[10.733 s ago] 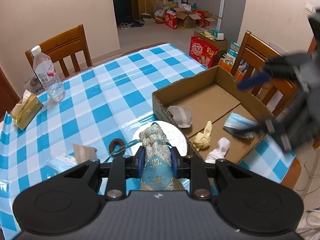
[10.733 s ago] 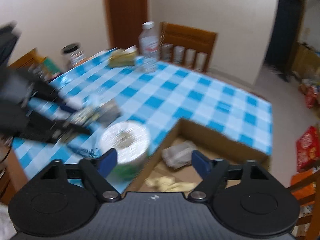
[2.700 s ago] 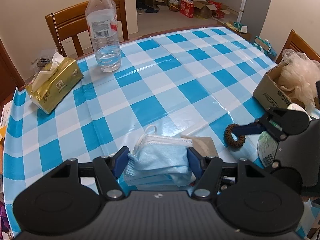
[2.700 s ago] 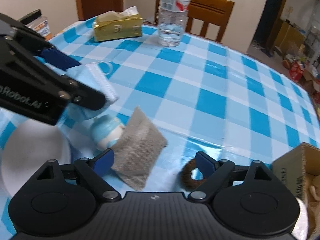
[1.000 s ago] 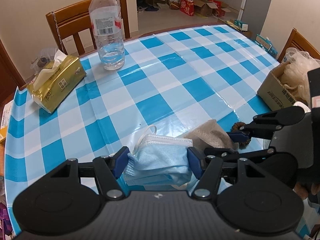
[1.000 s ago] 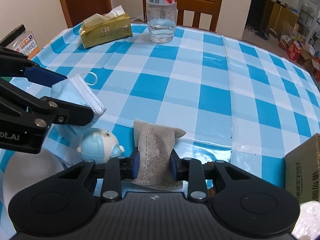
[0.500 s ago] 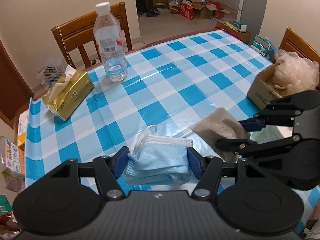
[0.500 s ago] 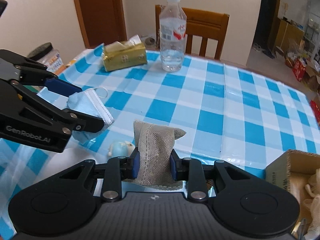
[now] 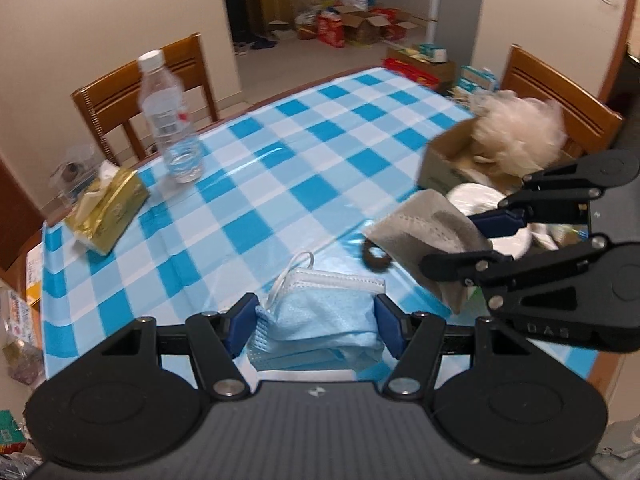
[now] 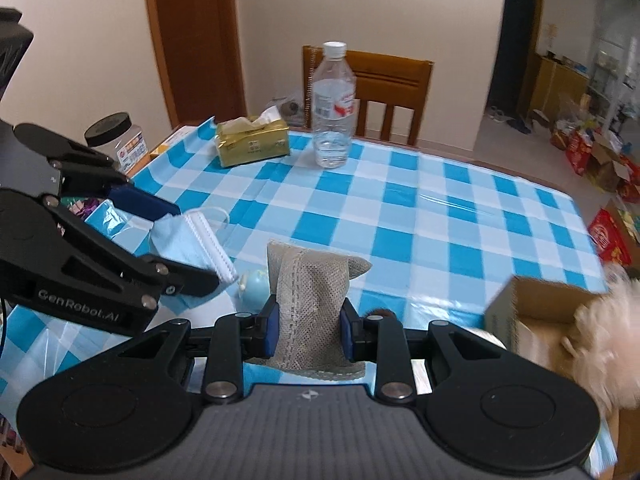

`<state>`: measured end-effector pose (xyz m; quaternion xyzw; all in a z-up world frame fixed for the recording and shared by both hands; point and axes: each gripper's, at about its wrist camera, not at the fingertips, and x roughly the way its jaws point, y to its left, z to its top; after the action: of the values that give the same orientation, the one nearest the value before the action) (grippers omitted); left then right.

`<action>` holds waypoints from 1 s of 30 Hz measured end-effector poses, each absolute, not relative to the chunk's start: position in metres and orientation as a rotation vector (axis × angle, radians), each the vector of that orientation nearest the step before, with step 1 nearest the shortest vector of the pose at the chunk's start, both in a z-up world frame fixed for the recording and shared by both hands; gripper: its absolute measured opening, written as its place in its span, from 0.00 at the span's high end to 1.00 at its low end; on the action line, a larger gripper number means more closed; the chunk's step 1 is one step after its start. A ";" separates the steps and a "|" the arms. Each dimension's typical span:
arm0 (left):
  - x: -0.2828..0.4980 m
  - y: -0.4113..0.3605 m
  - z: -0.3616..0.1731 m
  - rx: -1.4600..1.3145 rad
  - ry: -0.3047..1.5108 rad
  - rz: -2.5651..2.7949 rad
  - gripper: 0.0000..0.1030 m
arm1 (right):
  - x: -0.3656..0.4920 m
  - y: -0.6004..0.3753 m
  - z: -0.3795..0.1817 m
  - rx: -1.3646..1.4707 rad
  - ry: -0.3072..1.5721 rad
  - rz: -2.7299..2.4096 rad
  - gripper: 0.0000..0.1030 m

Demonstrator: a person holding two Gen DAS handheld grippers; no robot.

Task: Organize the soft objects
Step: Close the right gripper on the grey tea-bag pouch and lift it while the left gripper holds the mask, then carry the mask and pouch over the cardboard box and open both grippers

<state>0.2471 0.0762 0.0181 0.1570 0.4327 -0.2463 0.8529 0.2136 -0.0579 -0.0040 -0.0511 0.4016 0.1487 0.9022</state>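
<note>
The bench [image 9: 256, 184] wore a glossy blue-and-white checked plastic cloth, cream walls behind it, wooden chairs [image 10: 394, 80] at its far edge and right side. Through a doorway sat a cluttered room of open cartons and red bags. A clear plastic water bottle [image 10: 333, 108] stood upright near the far edge, a gold tissue pack [image 10: 252, 141] just beside it.

The left tool [image 9: 316, 322] was clamped on a pale blue pleated face mask [image 9: 320, 316], lifted clear of the cloth, its long axis running across between the pads, white ear loop trailing up and away. The right tool [image 10: 307, 330] was squeezed tight on a grey mesh fabric pouch [image 10: 312, 300], its long axis pointing away from the camera, top corner flopping right.

A brown cardboard box [image 9: 448, 160] sat near the right edge with a fluffy cream mesh sponge [image 9: 520, 128] in it. A dark brown hair tie [image 9: 376, 258] lay on the cloth below the pouch, and a small pale blue round toy [image 10: 256, 286] beside it.
</note>
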 end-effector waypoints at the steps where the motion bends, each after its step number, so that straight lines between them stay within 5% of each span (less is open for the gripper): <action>1: 0.243 0.073 0.020 0.334 0.909 -0.535 0.39 | 0.208 -0.062 -0.002 -0.097 0.831 0.293 0.67; 17: 0.223 -0.013 0.043 0.380 0.820 -0.716 0.39 | 0.171 -0.199 0.009 -0.087 0.821 -0.051 0.65; 18: 0.225 -0.021 0.044 0.380 0.817 -0.720 0.39 | 0.174 -0.209 0.006 -0.083 0.821 -0.064 0.63; 22: 0.235 -0.048 0.044 0.386 0.808 -0.731 0.39 | 0.180 -0.235 -0.006 -0.064 0.811 -0.084 0.07; 30: 0.258 -0.108 0.040 0.377 0.796 -0.768 0.39 | 0.174 -0.254 -0.028 -0.026 0.851 -0.030 0.00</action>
<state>0.2575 -0.1083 0.0398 0.1781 0.3758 -0.3625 0.8341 0.1739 -0.2540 -0.0284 -0.0124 0.4127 -0.0148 0.9107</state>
